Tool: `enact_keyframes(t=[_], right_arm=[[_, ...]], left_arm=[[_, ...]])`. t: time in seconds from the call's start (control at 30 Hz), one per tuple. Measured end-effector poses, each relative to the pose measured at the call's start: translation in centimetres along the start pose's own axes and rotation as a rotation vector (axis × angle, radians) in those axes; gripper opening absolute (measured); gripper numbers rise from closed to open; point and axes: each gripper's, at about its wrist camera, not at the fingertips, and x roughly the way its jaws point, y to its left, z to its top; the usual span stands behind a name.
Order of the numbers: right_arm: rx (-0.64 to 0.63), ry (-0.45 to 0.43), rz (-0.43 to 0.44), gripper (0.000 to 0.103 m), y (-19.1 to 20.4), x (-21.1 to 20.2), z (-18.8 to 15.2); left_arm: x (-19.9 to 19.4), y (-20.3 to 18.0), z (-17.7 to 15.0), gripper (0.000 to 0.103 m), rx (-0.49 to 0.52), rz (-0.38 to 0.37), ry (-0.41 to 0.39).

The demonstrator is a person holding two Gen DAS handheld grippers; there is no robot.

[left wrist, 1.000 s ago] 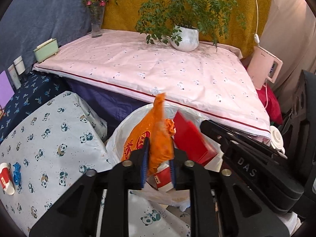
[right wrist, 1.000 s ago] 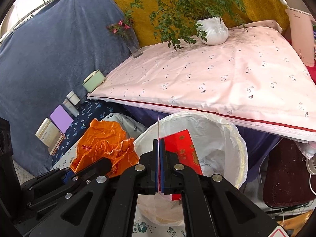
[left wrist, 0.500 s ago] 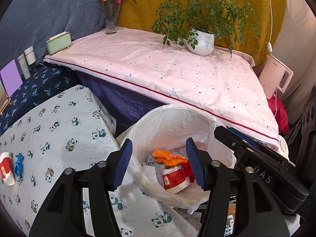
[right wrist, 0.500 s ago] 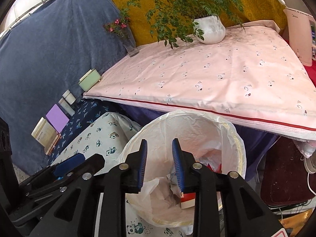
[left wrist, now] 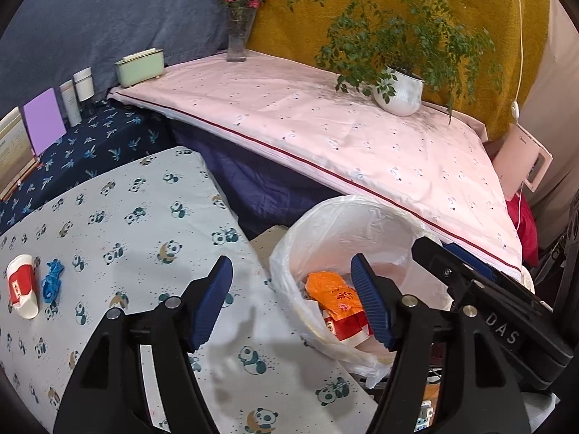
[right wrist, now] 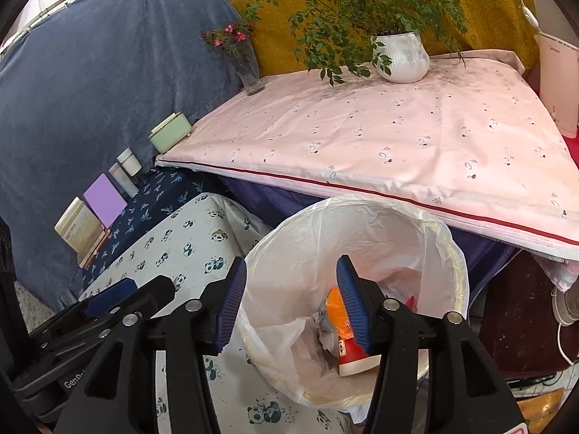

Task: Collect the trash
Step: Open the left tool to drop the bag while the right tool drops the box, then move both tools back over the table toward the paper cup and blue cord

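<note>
A white cloth printed with small pandas (left wrist: pixel 137 217) is covering the near worktop, beside a navy cloth with pale blue leaf sprigs (left wrist: pixel 90 148) and a pale pink cloth dotted with tiny motifs and edged by a dark red stripe (left wrist: pixel 325 126). A translucent white bin liner (right wrist: pixel 362 238) is showing an orange wrapper with red print (left wrist: pixel 334 291) and a red-and-white paper cup (right wrist: pixel 353 356), while another red-and-white cup (left wrist: pixel 21 285) and a blue scrap (left wrist: pixel 52 284) are lying on the panda cloth. Both the black left gripper (left wrist: pixel 291 302) and black right gripper (right wrist: pixel 291 303) are wearing ribbed dark blue pads, and behind are hanging a slate blue drape (right wrist: pixel 90 72) and a mustard yellow one (left wrist: pixel 296 18).
</note>
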Motion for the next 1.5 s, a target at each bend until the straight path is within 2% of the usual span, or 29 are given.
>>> enact_keyframes(t=[0.3,0.47,0.57,0.67,0.93,1.3,1.5], right_arm=[[-0.054,-0.035,-0.043,0.072,2.4,-0.6,-0.2],[-0.083,-0.046,-0.050,0.074,3.9,-0.8,-0.4],[-0.097,-0.072,-0.063,0.084,4.9,-1.1,-0.6],[-0.124,-0.106,-0.071,0.084,6.1,-1.5,-0.9],[-0.142,-0.120,-0.048,0.086,9.3,-1.3,-1.3],[-0.221,-0.091,0.040,0.086,15.7,0.3,-3.2],[-0.311,-0.043,0.076,0.086,20.5,2.1,-5.1]], left_arm=[[-1.2,3.2,-0.8,0.071,-0.060,0.052,-0.022],[-2.1,5.5,-1.4,0.077,-0.095,0.094,-0.041],[-2.8,7.0,-1.7,0.080,-0.116,0.125,-0.055],[-3.3,8.5,-2.2,0.083,-0.136,0.162,-0.060],[-5.1,13.1,-3.6,0.087,-0.200,0.261,-0.074],[-7.5,20.2,-5.8,0.094,-0.299,0.420,-0.084],[-8.1,24.2,-7.2,0.096,-0.371,0.474,-0.067]])
